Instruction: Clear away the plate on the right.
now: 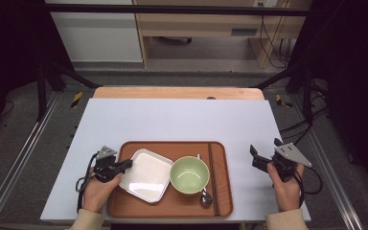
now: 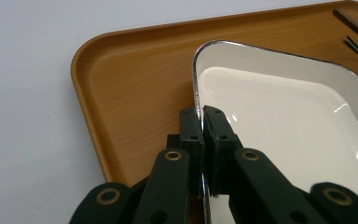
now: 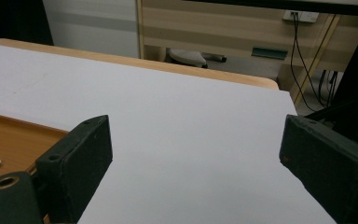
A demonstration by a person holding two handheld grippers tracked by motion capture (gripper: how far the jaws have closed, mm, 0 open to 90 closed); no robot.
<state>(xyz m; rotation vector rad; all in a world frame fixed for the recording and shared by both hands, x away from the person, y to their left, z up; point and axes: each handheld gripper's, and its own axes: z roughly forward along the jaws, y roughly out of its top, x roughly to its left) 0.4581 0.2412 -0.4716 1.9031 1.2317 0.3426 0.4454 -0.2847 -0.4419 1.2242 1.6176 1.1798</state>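
Observation:
A brown tray (image 1: 223,158) lies on the white table near its front edge. On the tray a white square plate (image 1: 146,175) sits at the left, and a green bowl (image 1: 189,174) stands right of it. My left gripper (image 1: 128,164) is shut on the plate's left rim; the left gripper view shows the jaws pinching the thin rim of the plate (image 2: 279,116) over the tray (image 2: 135,88). My right gripper (image 1: 263,151) hovers open over bare table right of the tray, nothing between its pads (image 3: 81,158).
Dark chopsticks (image 1: 212,172) lie along the tray's right side, and a metal spoon (image 1: 205,196) rests by the bowl. The table's wooden far edge (image 1: 177,92) borders the floor. A wooden desk and cables (image 3: 303,51) stand beyond.

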